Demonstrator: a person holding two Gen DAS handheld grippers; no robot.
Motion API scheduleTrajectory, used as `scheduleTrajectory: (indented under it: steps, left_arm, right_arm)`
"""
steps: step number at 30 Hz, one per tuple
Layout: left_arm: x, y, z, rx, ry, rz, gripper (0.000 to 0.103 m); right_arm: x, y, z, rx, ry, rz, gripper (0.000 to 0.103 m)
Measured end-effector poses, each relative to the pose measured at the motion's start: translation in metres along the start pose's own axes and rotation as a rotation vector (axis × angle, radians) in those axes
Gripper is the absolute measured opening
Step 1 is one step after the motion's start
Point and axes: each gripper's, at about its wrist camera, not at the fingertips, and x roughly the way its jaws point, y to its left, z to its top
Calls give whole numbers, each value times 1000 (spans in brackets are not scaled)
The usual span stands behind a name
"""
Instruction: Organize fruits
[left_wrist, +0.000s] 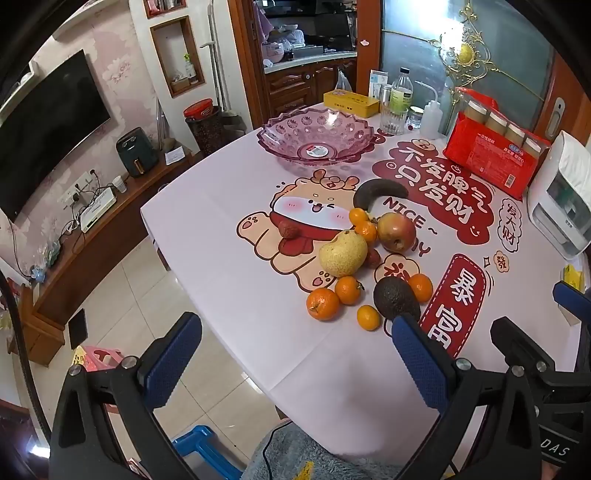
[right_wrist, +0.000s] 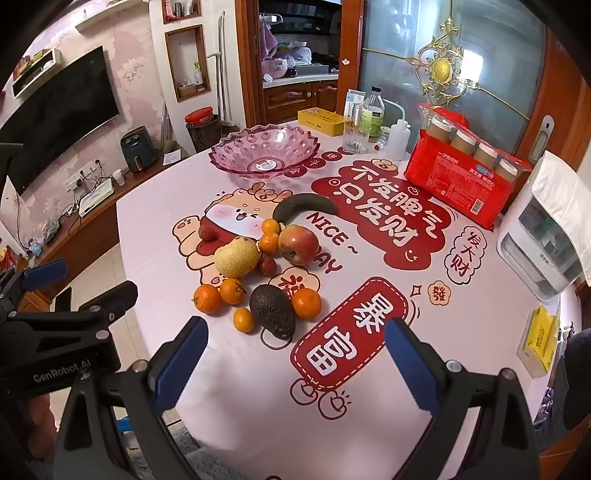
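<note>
A pile of fruit lies mid-table: a yellow pear (left_wrist: 343, 253) (right_wrist: 236, 257), a red apple (left_wrist: 396, 232) (right_wrist: 298, 244), a dark avocado (left_wrist: 396, 298) (right_wrist: 272, 311), a blackened banana (left_wrist: 380, 192) (right_wrist: 305, 207), several small oranges (left_wrist: 322, 303) (right_wrist: 207, 298) and lychees (left_wrist: 288, 229) (right_wrist: 207, 233). An empty pink glass bowl (left_wrist: 318, 136) (right_wrist: 264, 151) stands beyond the fruit. My left gripper (left_wrist: 295, 345) is open and empty at the table's near edge. My right gripper (right_wrist: 295, 349) is open and empty, just short of the avocado.
At the table's (left_wrist: 221, 229) back stand a yellow tin (left_wrist: 351, 102), a glass (left_wrist: 393, 120), bottles (left_wrist: 400, 92) and a red pack of paper cups (left_wrist: 495, 155) (right_wrist: 465, 177). A white appliance (left_wrist: 561, 206) (right_wrist: 543, 236) is at right. A yellow box (right_wrist: 539, 341) lies near the right edge.
</note>
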Motion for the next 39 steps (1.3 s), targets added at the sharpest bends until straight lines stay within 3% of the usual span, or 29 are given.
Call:
scheduleTrajectory:
  steps: [39]
  left_arm:
    - [2,0,-6,-1,7,-44,102]
  right_arm:
    - [2,0,-3,2,1,0,97]
